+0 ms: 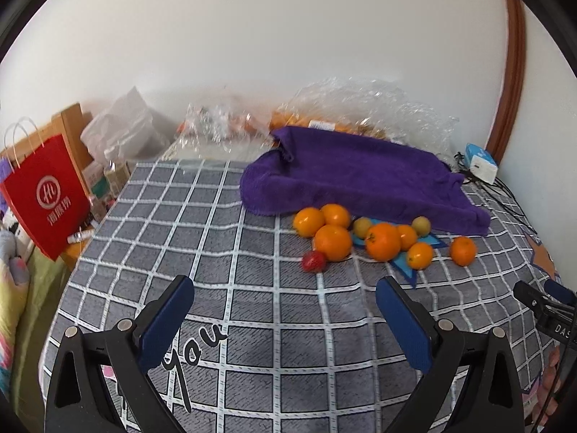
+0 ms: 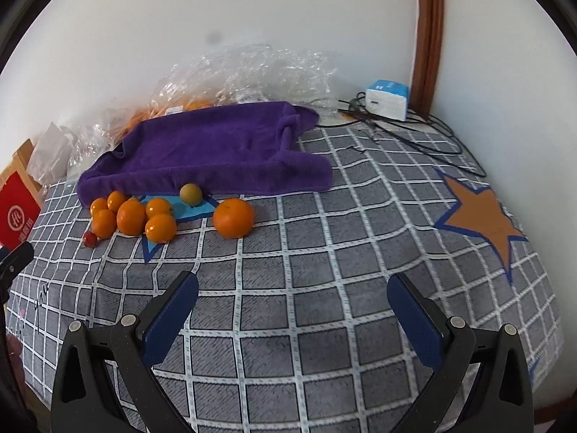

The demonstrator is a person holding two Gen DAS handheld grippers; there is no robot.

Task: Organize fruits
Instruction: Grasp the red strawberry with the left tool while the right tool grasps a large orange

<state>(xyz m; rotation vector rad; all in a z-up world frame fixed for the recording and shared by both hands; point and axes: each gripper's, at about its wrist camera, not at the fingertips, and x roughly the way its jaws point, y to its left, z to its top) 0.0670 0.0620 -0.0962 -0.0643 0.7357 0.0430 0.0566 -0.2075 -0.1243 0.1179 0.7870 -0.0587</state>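
Several oranges [image 1: 333,241] lie clustered on a grey checked cloth [image 1: 230,238], just in front of a purple towel [image 1: 360,176]. A small red fruit [image 1: 313,261] sits at the cluster's near left, and two yellowish round fruits [image 1: 361,227] lie among the oranges. One orange [image 2: 233,217] lies apart on the right of the group, with a yellowish fruit [image 2: 190,194] behind it. My left gripper [image 1: 285,303] hovers open, short of the fruits, nothing between its fingers. My right gripper [image 2: 293,301] is likewise open and empty, nearer than the lone orange.
Crumpled clear plastic bags [image 2: 249,72] with more oranges lie behind the towel by the wall. A red paper bag [image 1: 47,195] stands off the left edge. A white-blue box [image 2: 387,99] and black cables [image 2: 414,133] occupy the far right corner. An orange star [image 2: 483,216] is printed on the cloth.
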